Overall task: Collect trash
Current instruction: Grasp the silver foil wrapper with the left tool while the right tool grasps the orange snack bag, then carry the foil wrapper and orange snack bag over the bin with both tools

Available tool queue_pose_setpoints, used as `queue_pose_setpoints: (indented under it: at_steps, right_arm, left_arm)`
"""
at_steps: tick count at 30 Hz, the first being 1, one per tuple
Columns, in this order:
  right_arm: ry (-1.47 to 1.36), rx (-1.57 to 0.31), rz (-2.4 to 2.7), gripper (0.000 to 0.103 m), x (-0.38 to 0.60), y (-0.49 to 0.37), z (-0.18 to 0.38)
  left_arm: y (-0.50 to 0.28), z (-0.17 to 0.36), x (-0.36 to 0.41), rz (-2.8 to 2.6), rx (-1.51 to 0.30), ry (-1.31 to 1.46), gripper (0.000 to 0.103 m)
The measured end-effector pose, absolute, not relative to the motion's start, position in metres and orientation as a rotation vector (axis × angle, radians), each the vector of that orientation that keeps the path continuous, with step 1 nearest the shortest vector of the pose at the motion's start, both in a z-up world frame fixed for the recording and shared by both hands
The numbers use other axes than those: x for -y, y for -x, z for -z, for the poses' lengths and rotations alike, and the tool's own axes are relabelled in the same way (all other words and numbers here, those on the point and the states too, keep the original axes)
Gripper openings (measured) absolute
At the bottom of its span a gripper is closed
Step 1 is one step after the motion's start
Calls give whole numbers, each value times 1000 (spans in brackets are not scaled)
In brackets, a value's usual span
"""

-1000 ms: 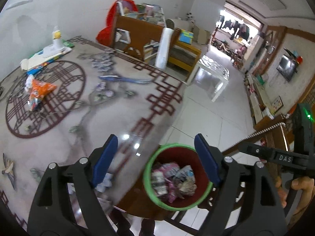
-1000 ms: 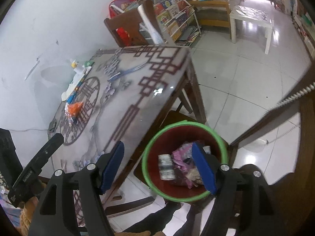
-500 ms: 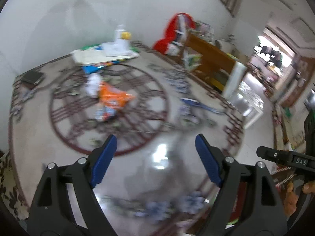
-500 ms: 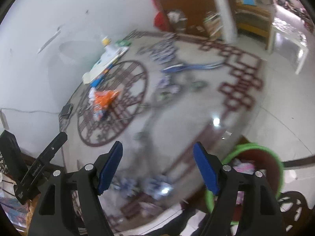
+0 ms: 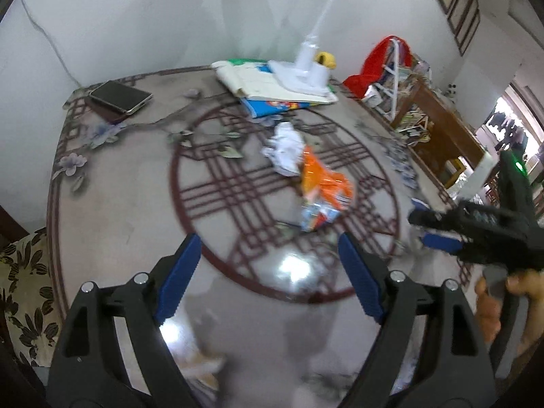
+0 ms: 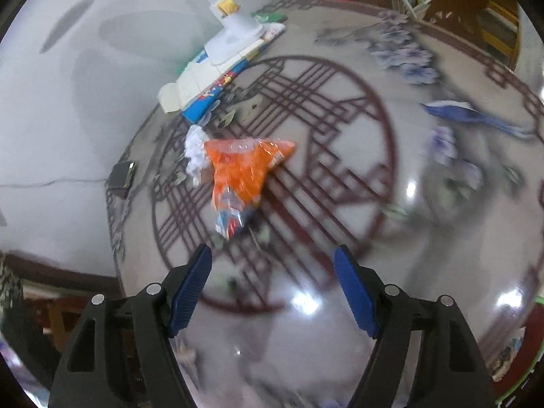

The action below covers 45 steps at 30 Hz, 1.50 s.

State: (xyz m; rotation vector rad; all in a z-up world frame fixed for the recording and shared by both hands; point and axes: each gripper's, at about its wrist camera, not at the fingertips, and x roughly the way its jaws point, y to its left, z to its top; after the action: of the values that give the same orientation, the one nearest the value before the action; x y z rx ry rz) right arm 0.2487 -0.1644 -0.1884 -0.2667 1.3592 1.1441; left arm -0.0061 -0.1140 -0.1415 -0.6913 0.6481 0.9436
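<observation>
The desk, a glossy top printed with a dark-red lattice roundel, fills both views. A second ago both cameras looked down over its edge into a red bin with a green rim, already holding wrappers; now only a sliver of that bin shows at the lower right edge of the right wrist view. Judgement: one deposit is finished and both tools have swung back to the desk for the next pieces.

A stack of books with a white object on top sits at the upper centre of the left wrist view; a dark tablet lies at upper left. Neither looks like trash.

The left gripper has its fingers spread wide with nothing between them. The right gripper is likewise spread and empty.

The orange snack bag lies on the roundel at centre frame in the right wrist view, just above the fingers. Its long axis runs from lower left to upper right, the broad end pointing to the upper right and the crumpled, narrower end toward the fingers. A crumpled white tissue touches its left side. Judgement: these two remain to be collected.
</observation>
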Motion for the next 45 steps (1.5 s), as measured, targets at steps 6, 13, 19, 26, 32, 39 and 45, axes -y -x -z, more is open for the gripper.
queue_pose_setpoints:
  at_steps: [6,13,19,26,32,39,45]
  right_arm:
    - [372,-1344,-1111,73,97,-236,226]
    - [457,-1345,-1126,57,49,-226,264]
    - [446,-1225,-1170,49,72,-237,241]
    - [406,-1212,-1111,49,156,-259,221]
    - [266,-1220,-1060,50,201,-274,197]
    - [189,-1197,-1100,50,216,-275,177]
    - [166,-1142,-1157,50,227,-269,158]
  left_arm:
    - [16,163,80,-958,-667,692,80]
    - [-5,174,40,-908,-662,675,80]
    - [-43,183,2,-842,-660,646,82]
    - [-104,206,-36,-799,-668,614,82]
    - [-134,237,-51,-805,-769,620,68]
    - [-123,211,-26,-806,-742,585,51]
    - [-104,171,26,-791,-708,560,51]
